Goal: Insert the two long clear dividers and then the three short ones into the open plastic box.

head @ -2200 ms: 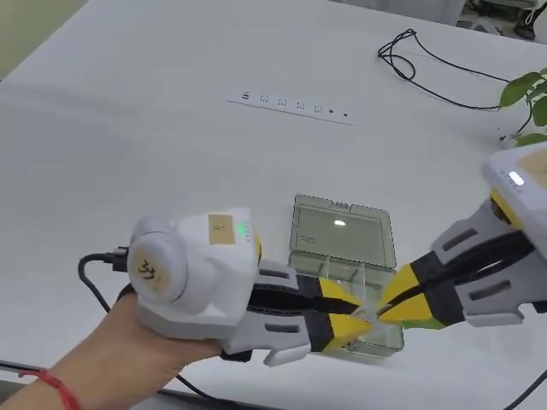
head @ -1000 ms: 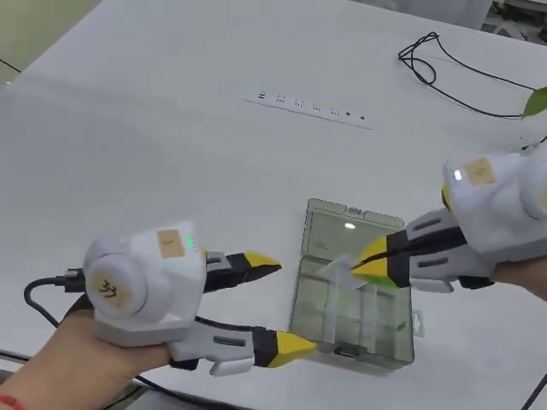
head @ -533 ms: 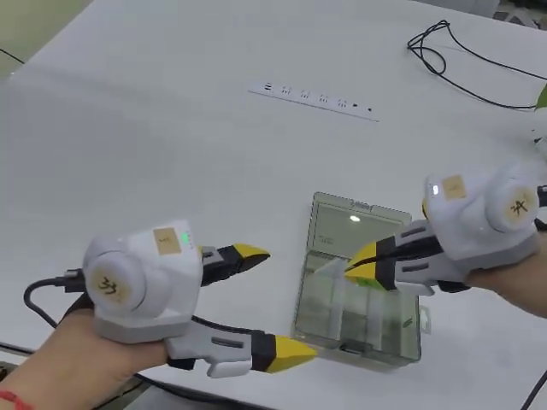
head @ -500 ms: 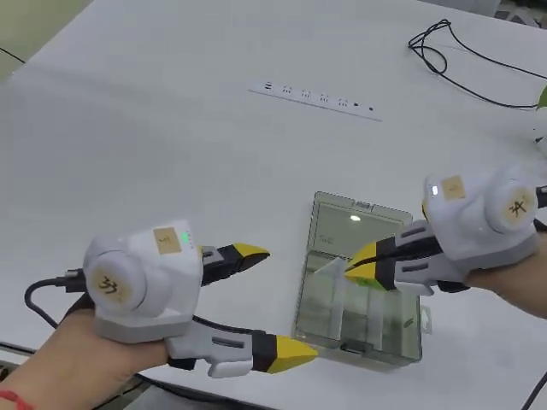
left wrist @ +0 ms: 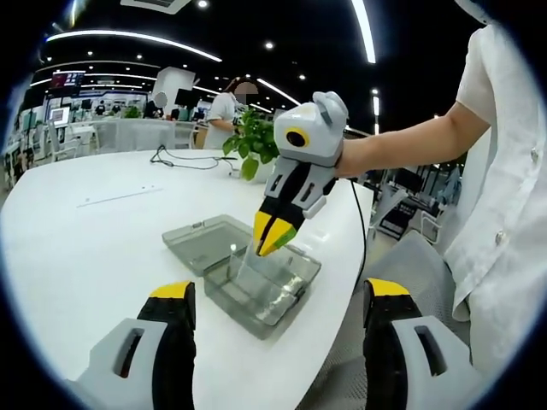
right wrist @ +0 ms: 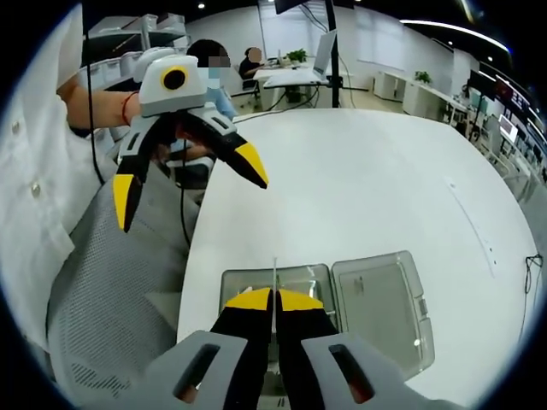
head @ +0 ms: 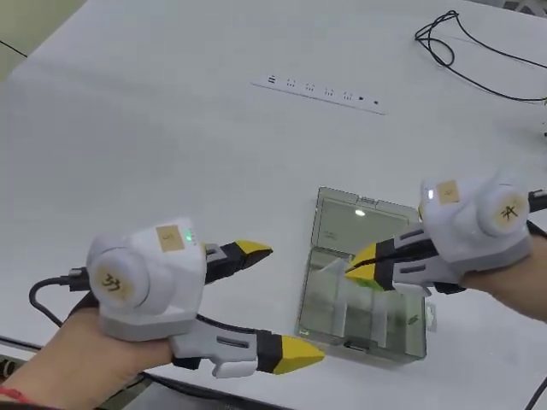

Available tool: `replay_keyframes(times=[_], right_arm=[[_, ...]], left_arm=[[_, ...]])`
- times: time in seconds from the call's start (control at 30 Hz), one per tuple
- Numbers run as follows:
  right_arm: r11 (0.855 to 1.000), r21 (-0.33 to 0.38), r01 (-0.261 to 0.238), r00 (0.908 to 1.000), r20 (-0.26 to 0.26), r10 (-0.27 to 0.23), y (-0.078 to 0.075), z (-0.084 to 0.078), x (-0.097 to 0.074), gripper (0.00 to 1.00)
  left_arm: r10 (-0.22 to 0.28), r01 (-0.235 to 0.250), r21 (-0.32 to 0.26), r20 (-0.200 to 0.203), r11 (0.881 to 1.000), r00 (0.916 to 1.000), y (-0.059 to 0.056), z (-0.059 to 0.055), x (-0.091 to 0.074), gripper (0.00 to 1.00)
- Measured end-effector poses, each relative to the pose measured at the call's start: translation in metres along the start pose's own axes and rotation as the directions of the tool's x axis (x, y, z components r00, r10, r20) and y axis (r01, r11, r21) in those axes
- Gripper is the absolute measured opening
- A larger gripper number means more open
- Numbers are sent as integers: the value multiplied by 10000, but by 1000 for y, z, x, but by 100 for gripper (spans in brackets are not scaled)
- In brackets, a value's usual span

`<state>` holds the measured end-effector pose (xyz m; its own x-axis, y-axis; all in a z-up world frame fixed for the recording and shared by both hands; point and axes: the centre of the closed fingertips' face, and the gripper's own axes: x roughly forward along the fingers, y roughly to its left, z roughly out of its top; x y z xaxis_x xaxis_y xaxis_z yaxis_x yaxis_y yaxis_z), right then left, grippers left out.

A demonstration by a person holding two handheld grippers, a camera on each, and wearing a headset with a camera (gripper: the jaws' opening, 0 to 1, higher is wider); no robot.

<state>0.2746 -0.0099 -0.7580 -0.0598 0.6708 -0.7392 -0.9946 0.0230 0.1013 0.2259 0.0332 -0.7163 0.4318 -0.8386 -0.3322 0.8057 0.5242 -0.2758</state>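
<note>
Clear divider (head: 330, 267), pinched edge-on in your right tool (head: 353, 263), hangs over the open box (head: 363, 352) below its tips to meet a slot; your left tool (head: 286, 301) is spread wide, giving room.

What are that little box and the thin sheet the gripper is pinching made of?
Box: looks like smoky, see-through hard plastic, glossy; the table shows through it and a light spot glints on it. Sheet in the right gripper: probably clear, stiff plastic, nearly invisible except its pale edges.
</note>
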Motion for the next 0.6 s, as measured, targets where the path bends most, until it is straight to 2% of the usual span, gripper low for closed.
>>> replay_keyframes(times=[0.13, 0.33, 0.6], right_arm=[[9999, -121, 17, 9999, -124, -19, 0, -4, 1, 2], [9999, -79, 111, 9999, 30, -111, 1, -3, 5, 2], [9993, -337, 139, 9998, -158, -144, 2, -1, 15, 2]], left_arm=[[-4, 4, -18, 41, 10000, 10000, 0, 1, 1, 81], [-14, 14, -38, 23, 10000, 10000, 0, 0, 1, 81], [-81, 81, -21, -19, 10000, 10000, -1, -1, 2, 81]])
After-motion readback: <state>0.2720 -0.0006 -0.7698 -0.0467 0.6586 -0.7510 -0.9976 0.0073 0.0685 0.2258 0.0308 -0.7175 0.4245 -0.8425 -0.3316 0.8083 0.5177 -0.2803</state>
